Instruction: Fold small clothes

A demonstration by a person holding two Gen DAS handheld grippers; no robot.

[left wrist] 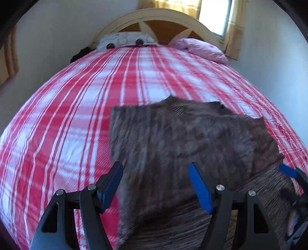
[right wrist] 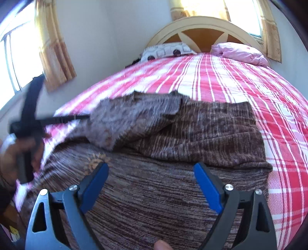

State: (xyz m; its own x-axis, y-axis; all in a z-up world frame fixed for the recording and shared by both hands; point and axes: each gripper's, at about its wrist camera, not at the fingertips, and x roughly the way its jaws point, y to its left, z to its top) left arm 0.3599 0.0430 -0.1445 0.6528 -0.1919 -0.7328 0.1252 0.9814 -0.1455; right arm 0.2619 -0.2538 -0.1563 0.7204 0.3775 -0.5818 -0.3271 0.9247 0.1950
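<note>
Nearest, the left gripper (left wrist: pixel 156 184) hangs with its blue-padded fingers spread wide above the brown striped knit garment (left wrist: pixel 184 138), pinching nothing. The right gripper (right wrist: pixel 151 181) is likewise spread apart over the same garment (right wrist: pixel 173 182), empty. The garment lies partly folded near the foot of the bed, one flap doubled over; a small pale emblem (right wrist: pixel 96 159) on it carries no readable writing. Beneath it spreads a red-and-white plaid bedspread (left wrist: pixel 77 107). Farther off lie a patterned white pillow (left wrist: pixel 125 39) and a pink pillow (left wrist: pixel 200 48) against an arched cream headboard (left wrist: pixel 154 15), with yellow curtains (left wrist: pixel 233 34) beside a bright window (left wrist: pixel 213 15).
</note>
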